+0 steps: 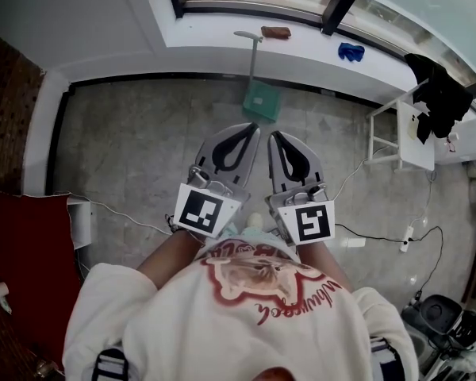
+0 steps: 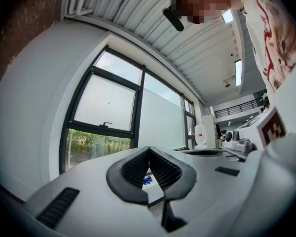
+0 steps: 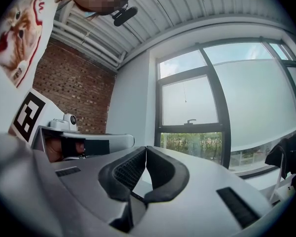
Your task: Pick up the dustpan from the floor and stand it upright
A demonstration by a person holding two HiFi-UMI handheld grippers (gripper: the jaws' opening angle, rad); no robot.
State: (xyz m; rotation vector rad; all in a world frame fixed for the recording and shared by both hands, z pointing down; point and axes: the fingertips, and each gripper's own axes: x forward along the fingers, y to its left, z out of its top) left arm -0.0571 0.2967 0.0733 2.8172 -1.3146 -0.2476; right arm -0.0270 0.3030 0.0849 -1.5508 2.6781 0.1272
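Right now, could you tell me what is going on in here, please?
A person holds a pair of tongs in each hand, out over the grey floor. The left tongs and the right tongs are side by side, both shut and empty. Ahead of them the green dustpan stands upright by the white ledge under the window, and neither pair touches it.
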